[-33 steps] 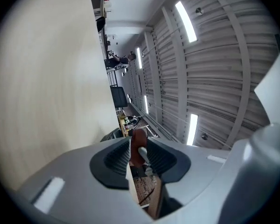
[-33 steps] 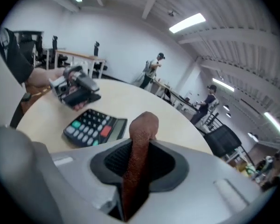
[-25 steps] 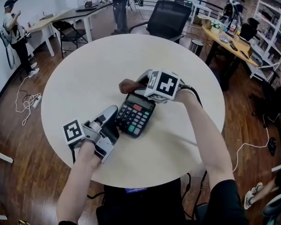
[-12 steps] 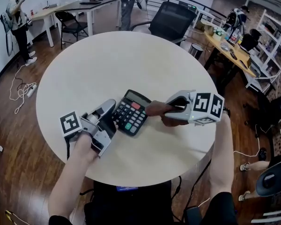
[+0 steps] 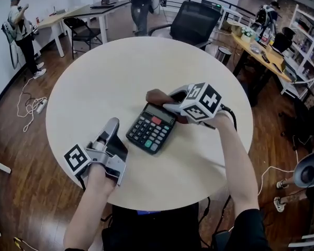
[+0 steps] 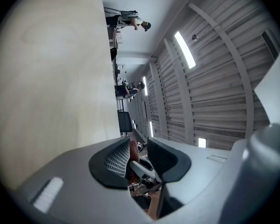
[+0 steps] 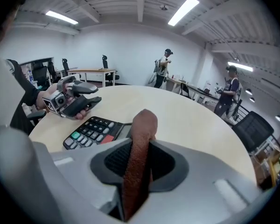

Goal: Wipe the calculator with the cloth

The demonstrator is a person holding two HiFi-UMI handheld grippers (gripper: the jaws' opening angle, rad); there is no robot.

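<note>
Calculator (image 5: 152,128) rests unheld on the bench (image 5: 120,72). Right hand-held gripper (image 5: 170,104) clamps the cloth (image 5: 156,96) at the calculator's display end. Left hand-held gripper (image 5: 111,127), beside the calculator, has jaws just opening and grips nothing. Risk: a wipe stroke may push the loose calculator aside.

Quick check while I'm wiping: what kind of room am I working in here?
Most likely an open-plan office or lab workspace: a black mesh swivel chair stands behind the round pale table, long wooden desks with people beside them stand further back, and white open shelving stands at right.
</note>
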